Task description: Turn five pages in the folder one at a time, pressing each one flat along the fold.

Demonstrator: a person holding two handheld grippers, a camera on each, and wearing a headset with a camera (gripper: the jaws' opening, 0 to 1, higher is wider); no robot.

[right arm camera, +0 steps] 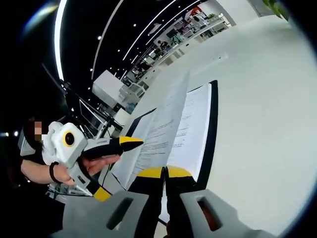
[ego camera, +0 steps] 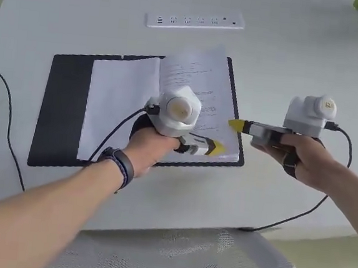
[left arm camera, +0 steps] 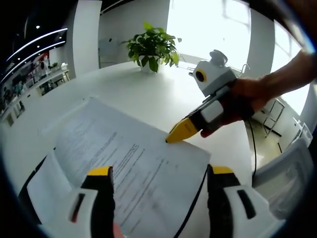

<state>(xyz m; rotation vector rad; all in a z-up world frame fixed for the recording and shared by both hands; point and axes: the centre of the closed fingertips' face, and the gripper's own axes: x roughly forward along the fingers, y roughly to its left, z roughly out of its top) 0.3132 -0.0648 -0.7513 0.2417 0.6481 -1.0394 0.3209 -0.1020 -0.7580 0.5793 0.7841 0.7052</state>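
Pinching a thin printed page (right arm camera: 166,119), right claw (right arm camera: 164,172) holds it raised (left claw (left arm camera: 159,171) spread).

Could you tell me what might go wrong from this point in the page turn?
The right gripper seems shut on just the outer edge of the lifted page, so the sheet may slip out or tear. The left gripper hangs open close over that page's lower part and could snag or crease it as it swings over. The folder seems unheld, so it may slide on the smooth table.
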